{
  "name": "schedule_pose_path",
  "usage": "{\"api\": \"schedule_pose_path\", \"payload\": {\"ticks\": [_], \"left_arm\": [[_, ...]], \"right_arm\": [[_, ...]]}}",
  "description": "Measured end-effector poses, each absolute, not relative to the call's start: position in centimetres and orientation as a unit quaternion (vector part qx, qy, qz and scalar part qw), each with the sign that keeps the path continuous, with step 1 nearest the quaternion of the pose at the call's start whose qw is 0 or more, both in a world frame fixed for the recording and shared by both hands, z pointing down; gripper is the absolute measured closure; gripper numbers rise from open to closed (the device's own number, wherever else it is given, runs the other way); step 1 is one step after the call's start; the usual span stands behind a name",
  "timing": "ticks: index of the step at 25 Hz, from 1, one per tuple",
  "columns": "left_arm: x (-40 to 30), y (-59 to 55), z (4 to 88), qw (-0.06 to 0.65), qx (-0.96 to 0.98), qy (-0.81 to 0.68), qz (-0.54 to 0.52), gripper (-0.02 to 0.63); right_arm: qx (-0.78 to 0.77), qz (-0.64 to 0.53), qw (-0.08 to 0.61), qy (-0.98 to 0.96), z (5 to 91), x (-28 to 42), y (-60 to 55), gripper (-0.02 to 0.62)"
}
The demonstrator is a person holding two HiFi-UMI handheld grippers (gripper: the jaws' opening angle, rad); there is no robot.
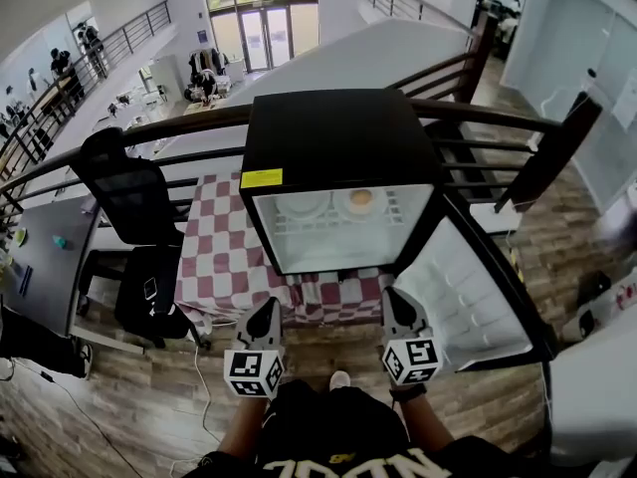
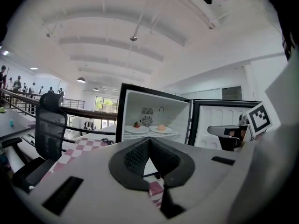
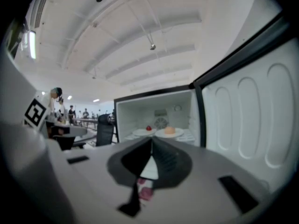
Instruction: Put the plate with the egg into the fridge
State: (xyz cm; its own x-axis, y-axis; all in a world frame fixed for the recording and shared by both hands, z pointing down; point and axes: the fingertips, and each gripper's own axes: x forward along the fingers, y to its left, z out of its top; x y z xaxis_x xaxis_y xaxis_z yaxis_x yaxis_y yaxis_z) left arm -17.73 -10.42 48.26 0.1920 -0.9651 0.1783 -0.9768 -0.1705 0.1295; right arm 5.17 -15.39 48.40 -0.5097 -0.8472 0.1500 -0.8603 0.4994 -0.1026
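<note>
A small black fridge (image 1: 338, 147) stands open on a table with a red and white checked cloth (image 1: 224, 257). On its wire shelf a white plate with an egg (image 1: 360, 201) lies at the right, beside a second white plate (image 1: 302, 205) with something small and red (image 2: 136, 124) on it. Both grippers hang well back from the fridge, near the person's body. My left gripper (image 1: 262, 322) is shut and empty. My right gripper (image 1: 397, 310) is shut and empty too. The plate with the egg (image 2: 161, 128) (image 3: 169, 131) shows far beyond both pairs of jaws.
The fridge door (image 1: 468, 287) swings out to the right, beside my right gripper. A black office chair (image 1: 134, 217) stands left of the table. A dark railing (image 1: 129, 137) runs behind the fridge. Wooden floor (image 1: 328, 352) lies between me and the table.
</note>
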Motion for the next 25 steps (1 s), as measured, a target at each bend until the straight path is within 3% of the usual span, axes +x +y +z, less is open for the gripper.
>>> {"api": "schedule_pose_path", "payload": {"ticks": [9, 25], "left_arm": [[-22.9, -7.3, 46.7, 0.106, 0.756, -0.645, 0.04, 0.584], [-23.1, -7.5, 45.4, 0.099, 0.772, -0.627, 0.039, 0.584]], "right_arm": [[0.515, 0.093, 0.062, -0.85, 47.7, 4.3, -12.7, 0.574], [0.517, 0.088, 0.055, -0.85, 46.4, 1.1, -11.8, 0.574]]}}
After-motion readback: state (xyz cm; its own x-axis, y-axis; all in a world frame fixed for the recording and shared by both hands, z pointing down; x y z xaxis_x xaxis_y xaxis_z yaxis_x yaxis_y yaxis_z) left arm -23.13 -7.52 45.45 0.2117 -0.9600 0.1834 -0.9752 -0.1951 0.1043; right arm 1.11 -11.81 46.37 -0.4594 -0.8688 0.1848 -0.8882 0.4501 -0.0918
